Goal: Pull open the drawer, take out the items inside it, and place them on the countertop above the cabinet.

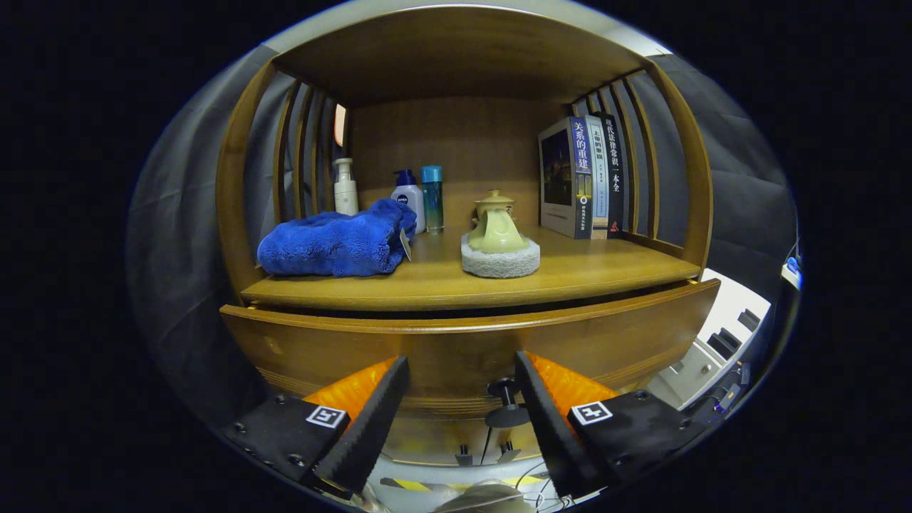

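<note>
Furthest left on the countertop [570, 274] lies a blue towel [331, 246], rolled or folded into a thick bundle with a small tag hanging off its right end. Behind it, against the back panel of the wooden cabinet [456, 64], stands a pale pump bottle [345, 187], then a white bottle with a dark blue cap [409, 196] whose lower part the towel hides, and just beside that a slim teal bottle [432, 197]. Near the middle of the countertop a small yellow-green lidded pot [496, 222] sits on a round grey pad [500, 261]. Further right, a few books [581, 178] stand upright against the slatted side of the cabinet. Below the countertop runs the drawer [470, 349], its front standing a little way out from the countertop's edge so that a dark gap shows along the top; I cannot see what lies inside it. My gripper [462, 370] sits low in front of that drawer front, and my fingers are spread wide apart, clamped on nothing. The drawer's dark knob [504, 390] shows between them, close against the inner side of my right finger [541, 413], while my left finger [374, 413] stands well apart from it.
</note>
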